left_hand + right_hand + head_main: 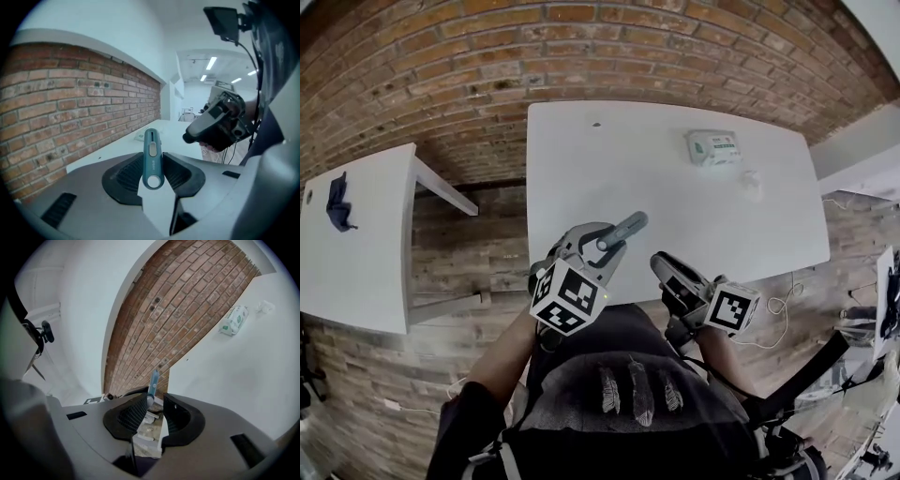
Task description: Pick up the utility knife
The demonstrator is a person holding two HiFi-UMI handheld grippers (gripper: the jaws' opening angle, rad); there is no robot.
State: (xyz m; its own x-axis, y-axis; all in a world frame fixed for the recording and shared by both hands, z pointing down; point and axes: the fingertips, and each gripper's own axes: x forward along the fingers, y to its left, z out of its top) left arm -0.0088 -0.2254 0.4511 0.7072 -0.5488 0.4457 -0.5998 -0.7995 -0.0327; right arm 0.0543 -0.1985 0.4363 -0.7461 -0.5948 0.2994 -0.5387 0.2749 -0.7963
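Writing: the white packet (712, 147) on the far part of the white table (581, 150) carries green print, too small to read. The utility knife (152, 159) has a faint mark on its handle below the slider; not legible. Black-and-white square markers show on each gripper's cube.

Hard to make out: a small crumpled white thing (751, 178) lies just beside the packet; I cannot tell what it is. A dark blue object (337, 202) lies on a second white table (366, 272) at the left, its kind unclear. The knife's far end is blurred in every view, so no blade can be made out.

Knife: slim teal-blue handle, grey oval slider in a slot, round hole at the butt end. It is off the table, above its near edge. It lies lengthwise between the ribbed pads of the left gripper (602, 242), which are pressed onto its sides. The butt points back to the gripper's camera, the other end toward the table.

The right gripper (154, 404) stands just beside the left one, apart from it. Its jaws are parted with nothing between them. The knife shows beyond its left jaw tip, against brickwork (187, 310).
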